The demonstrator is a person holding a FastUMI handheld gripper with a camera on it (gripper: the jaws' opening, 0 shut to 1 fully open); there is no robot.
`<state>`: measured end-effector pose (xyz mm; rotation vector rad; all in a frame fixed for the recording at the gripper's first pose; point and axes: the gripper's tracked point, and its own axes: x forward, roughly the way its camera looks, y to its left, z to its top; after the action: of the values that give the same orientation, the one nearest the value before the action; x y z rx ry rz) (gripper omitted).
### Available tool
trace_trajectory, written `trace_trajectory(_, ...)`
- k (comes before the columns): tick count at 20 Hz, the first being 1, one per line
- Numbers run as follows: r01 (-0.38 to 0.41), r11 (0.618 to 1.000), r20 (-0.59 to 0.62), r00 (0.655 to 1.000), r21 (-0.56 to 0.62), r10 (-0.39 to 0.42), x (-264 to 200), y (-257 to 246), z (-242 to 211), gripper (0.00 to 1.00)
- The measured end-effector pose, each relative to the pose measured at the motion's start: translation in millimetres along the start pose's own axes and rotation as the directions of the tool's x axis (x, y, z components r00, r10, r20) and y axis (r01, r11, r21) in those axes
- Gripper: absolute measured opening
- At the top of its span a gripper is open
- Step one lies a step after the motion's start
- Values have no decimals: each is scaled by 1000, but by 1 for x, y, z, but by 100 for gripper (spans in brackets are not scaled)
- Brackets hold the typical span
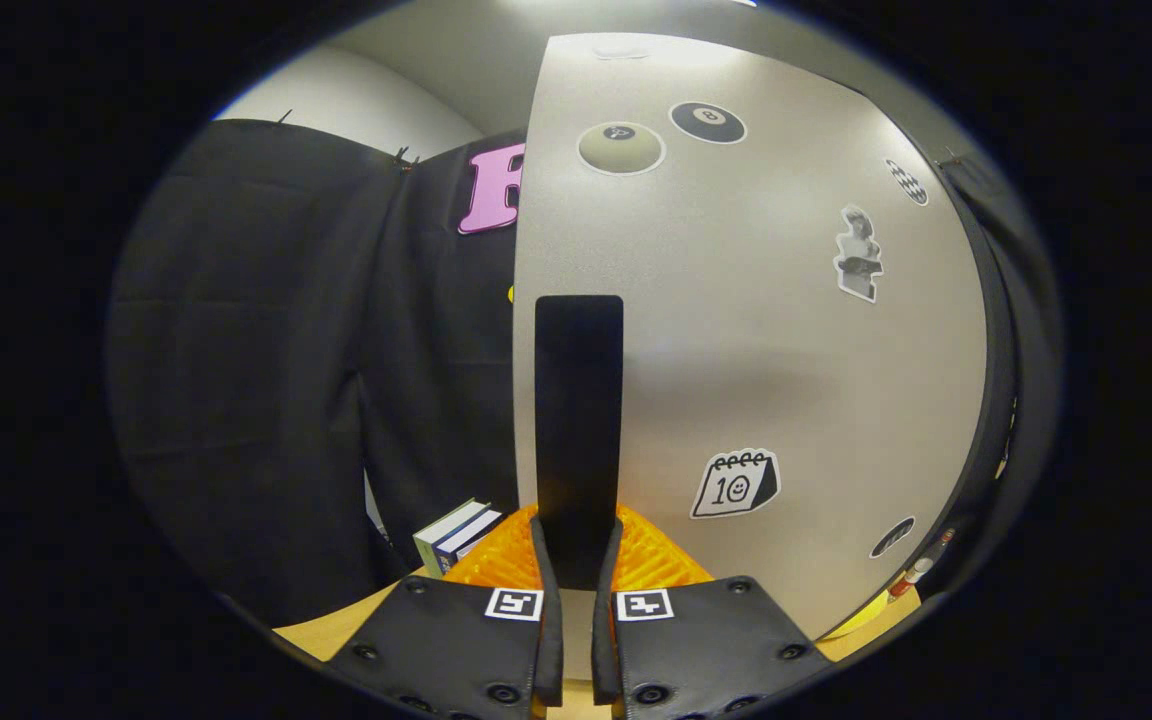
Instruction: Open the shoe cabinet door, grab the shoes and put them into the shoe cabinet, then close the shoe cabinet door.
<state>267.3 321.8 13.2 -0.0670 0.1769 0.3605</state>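
Observation:
The shoe cabinet door is a pale grey panel with several stickers, standing very close in front of me. A tall black handle runs down its left edge. My gripper is shut on the lower end of that handle, with one finger pressed on each side. The cabinet's inside and the shoes are hidden behind the door.
A small stack of books lies on the wooden surface left of the fingers. Black cloth hangs left of the door. A marker-like object and a yellow thing sit at the door's lower right corner.

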Motion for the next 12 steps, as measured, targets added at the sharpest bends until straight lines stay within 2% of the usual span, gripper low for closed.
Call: trace_trajectory(12,-85,996,-11,996,-11,85,-55,-7,-2,13)
